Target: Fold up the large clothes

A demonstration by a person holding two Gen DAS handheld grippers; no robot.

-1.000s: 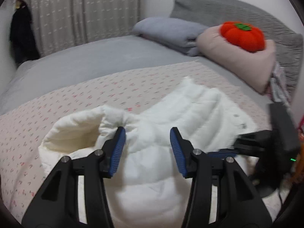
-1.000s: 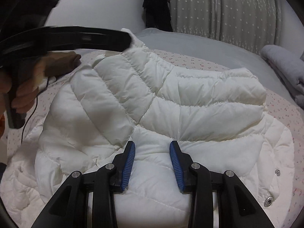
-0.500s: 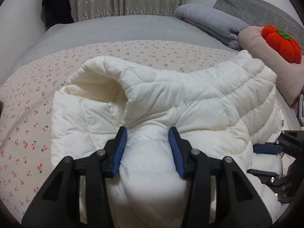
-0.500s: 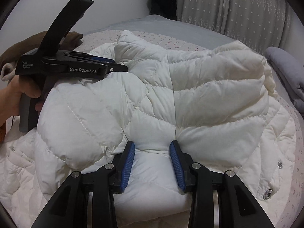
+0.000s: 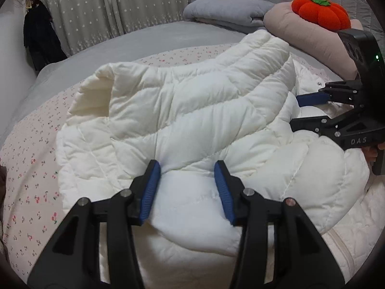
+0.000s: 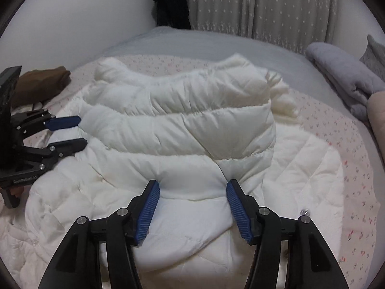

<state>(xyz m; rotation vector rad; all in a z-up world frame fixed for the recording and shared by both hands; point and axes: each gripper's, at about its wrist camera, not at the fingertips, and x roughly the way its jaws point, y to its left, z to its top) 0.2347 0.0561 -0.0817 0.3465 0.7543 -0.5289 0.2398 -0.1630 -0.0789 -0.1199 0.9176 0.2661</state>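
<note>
Left claw: I read its blue pads as pressed into a bunched fold of the white puffer jacket, one pad on each side, so it is clamped on the jacket. Right claw: its jaws have just been opening. A fold of the jacket sits between the pads and I see fabric touching both tips, but I cannot tell whether they press on it.

Location of the jacket: it lies on the bed, on a sheet with a small cherry print. Its upper portion is folded over toward me and forms a thick, rumpled stack of quilted layers. In the right wrist view, metal snaps show along the lower right edge of the jacket.

From the left wrist view I see the right claw entering at the right edge, near the side of the jacket. From the right wrist view I see the left claw at the left edge, with its tips at the jacket's side.

Surroundings: a folded grey blanket, a pink pillow carrying an orange pumpkin cushion, and patterned curtains behind the bed.
</note>
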